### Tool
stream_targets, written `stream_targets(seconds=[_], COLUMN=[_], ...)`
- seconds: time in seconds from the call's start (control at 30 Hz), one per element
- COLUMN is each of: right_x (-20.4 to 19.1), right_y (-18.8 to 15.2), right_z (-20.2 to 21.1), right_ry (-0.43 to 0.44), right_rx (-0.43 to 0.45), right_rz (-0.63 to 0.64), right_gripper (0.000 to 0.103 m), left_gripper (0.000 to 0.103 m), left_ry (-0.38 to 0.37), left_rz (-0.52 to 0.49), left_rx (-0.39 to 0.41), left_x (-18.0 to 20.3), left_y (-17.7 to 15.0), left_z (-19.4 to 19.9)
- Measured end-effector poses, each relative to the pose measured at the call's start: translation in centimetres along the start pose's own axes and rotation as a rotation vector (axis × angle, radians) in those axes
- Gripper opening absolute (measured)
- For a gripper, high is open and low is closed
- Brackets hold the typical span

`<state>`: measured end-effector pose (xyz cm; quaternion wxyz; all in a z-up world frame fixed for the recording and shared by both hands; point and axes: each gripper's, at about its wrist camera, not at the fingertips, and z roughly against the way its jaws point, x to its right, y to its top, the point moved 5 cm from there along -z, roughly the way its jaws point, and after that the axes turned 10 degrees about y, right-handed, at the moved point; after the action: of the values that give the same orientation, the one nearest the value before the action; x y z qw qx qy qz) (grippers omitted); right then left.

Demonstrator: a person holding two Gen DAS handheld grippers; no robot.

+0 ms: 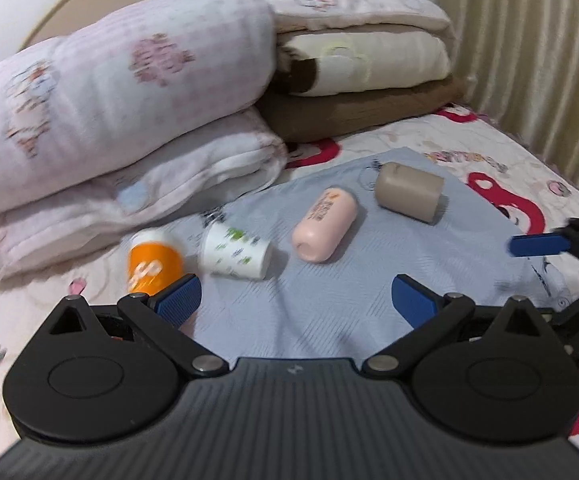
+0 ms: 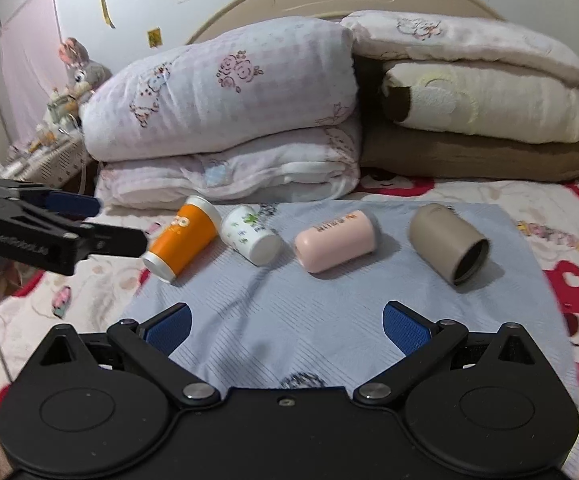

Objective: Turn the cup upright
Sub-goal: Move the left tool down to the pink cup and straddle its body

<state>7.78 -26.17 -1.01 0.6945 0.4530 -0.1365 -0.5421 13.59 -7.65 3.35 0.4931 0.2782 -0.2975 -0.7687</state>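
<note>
orange cup (image 2: 181, 238), white cup (image 2: 249, 235), pink cup (image 2: 335, 246), taupe cup (image 2: 445, 242) toppled, seemingly empty, both tools (image 1: 295, 300) (image 2: 285, 326) spread apart

Four cups (image 2: 181, 237) sideways; right gripper (image 2: 287, 326) spread.

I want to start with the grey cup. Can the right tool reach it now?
Probably yes. The right tool is open, the grey cup lies on its side just ahead to its right, and nothing stands between them.
</note>
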Motion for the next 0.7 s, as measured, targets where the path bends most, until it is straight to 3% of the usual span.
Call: stream_targets(seconds=[0.17,0.43,0.6,0.7], right_x=[2.4,5.6,6.7,7.6], right_y=[0.2,0.8,0.7,0.6], right_z=[-4.4,-10.4,-13.6,-15.1], right_ry=[0.103,0.111,0.092,0.071], right_rx=[-0.006,0.039,0.027,0.040], right_rz=[-0.080,-0.157,-0.163,-0.170], right_gripper=[0.103,0.098,0.097,0.097], left_gripper=[0.103,0.100,0.099,0.091], left_ry=[-0.063,-0.123,-0.110,-0.130], left_rz=[0.032,-0.040,-0.061,-0.077], left_rx=[-0.069,-0.087,-0.124,-0.138], left_x=[0.0,1.5,2.4,2.9], left_y=[0.9,2.8,3.5,4.0], left_z=[-5.2,-12.8,-16.7,-18.6])
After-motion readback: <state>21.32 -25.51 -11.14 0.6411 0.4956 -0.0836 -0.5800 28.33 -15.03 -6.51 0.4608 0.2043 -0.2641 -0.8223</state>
